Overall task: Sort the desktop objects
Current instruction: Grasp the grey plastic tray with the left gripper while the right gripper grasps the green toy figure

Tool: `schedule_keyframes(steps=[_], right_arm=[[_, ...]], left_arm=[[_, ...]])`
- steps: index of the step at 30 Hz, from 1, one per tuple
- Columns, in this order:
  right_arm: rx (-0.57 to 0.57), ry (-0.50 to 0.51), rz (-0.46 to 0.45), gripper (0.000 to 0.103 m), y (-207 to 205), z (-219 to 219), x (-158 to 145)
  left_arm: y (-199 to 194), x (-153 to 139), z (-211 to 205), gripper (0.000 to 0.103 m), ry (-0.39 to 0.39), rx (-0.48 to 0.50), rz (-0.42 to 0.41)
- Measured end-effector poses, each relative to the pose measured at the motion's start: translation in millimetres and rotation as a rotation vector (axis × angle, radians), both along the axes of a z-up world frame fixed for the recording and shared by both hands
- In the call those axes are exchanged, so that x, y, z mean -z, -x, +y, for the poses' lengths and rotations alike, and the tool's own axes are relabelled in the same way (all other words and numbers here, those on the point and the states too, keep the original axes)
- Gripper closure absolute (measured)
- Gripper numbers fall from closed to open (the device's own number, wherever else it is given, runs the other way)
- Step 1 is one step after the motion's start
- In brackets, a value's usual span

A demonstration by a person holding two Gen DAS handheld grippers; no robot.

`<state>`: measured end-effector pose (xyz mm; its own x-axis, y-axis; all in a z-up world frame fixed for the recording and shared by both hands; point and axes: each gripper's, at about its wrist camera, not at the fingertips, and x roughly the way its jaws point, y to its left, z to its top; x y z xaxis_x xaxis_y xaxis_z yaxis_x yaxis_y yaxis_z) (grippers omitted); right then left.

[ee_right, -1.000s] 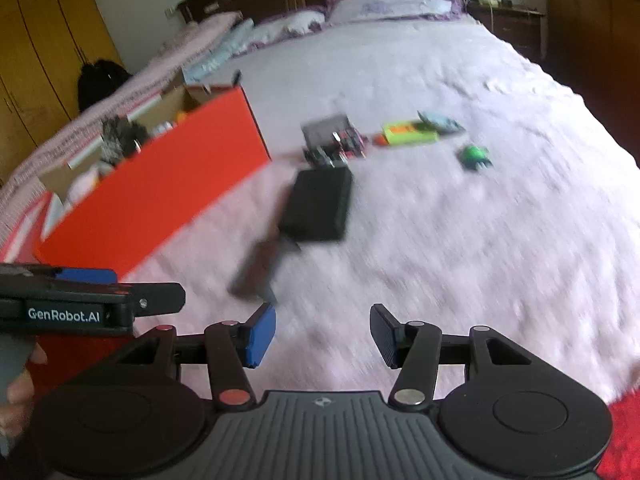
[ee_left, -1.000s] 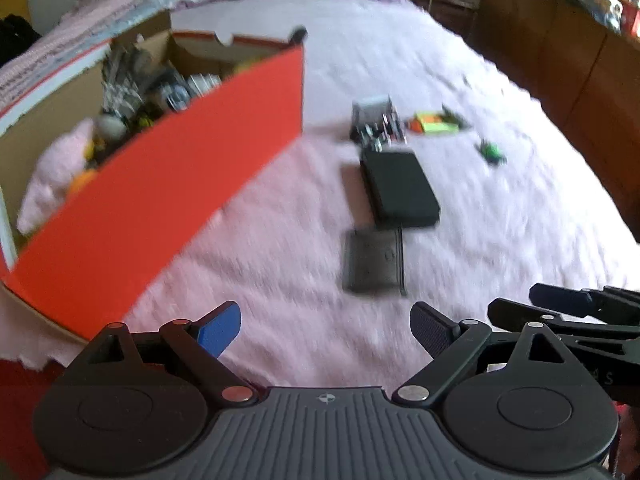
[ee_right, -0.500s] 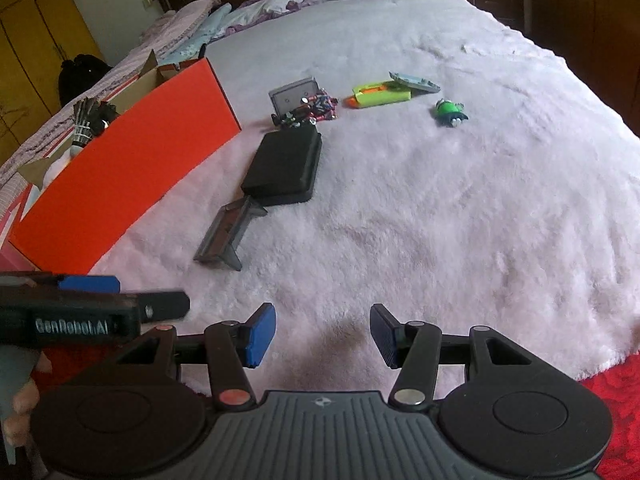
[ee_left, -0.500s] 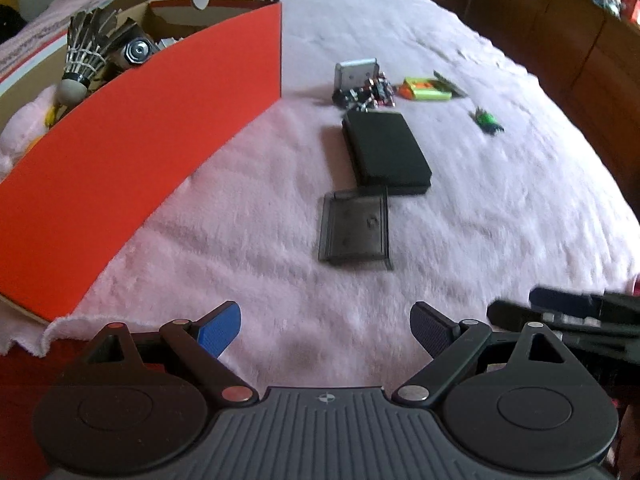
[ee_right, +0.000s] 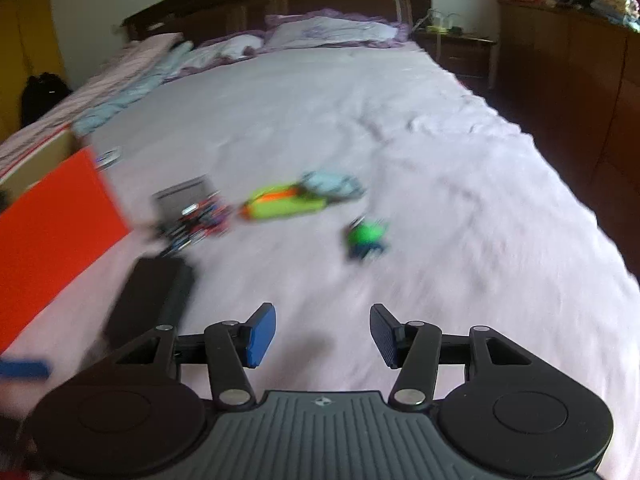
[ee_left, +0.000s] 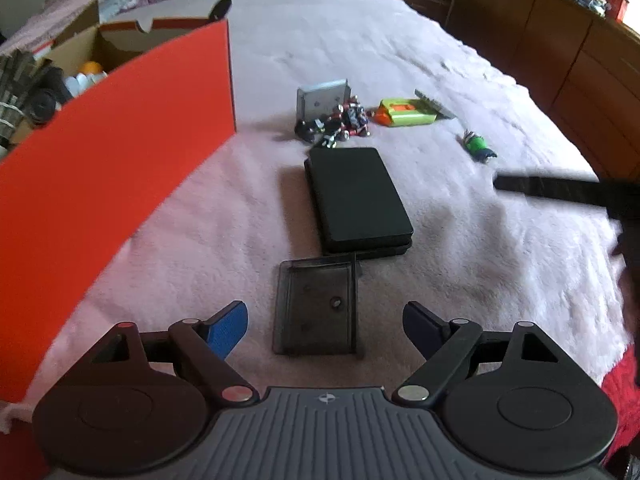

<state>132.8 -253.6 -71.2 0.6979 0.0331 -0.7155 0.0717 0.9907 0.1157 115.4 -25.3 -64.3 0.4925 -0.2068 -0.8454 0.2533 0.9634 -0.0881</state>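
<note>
The left gripper (ee_left: 325,326), jaws just narrowed yet wide and empty, now hangs closer over the smoky clear tray (ee_left: 316,308), which touches the black case (ee_left: 358,196) beyond. The right gripper (ee_right: 322,336), half-open and empty, has swung toward the green toy (ee_right: 366,236).

Orange box flap (ee_left: 100,152), black case (ee_left: 358,196), pink blanket (ee_left: 460,240)
</note>
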Motion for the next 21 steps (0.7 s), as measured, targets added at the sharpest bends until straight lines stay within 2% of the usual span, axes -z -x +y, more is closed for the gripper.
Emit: schedule_keyframes(steps=[7, 11, 12, 15, 21], right_arm=[[0.038, 0.053, 0.023, 0.048, -75, -18, 27], [0.048, 0.039, 0.045, 0.048, -95, -27, 41], [0.044, 0.037, 0.042, 0.052, -97, -28, 42], [0.020, 0.027, 0.040, 0.072, -93, -29, 41], [0.022, -0.072, 0.020, 0.073, -39, -29, 21]], left_arm=[[-11, 12, 2, 0.018, -0.004, -0.018, 0.030], [-9, 13, 6, 0.018, 0.007, -0.028, 0.030], [-9, 14, 7, 0.018, 0.007, -0.031, 0.031], [-11, 15, 9, 0.018, 0.005, -0.042, 0.036], [-14, 18, 3, 0.018, -0.017, -0.023, 0.036]])
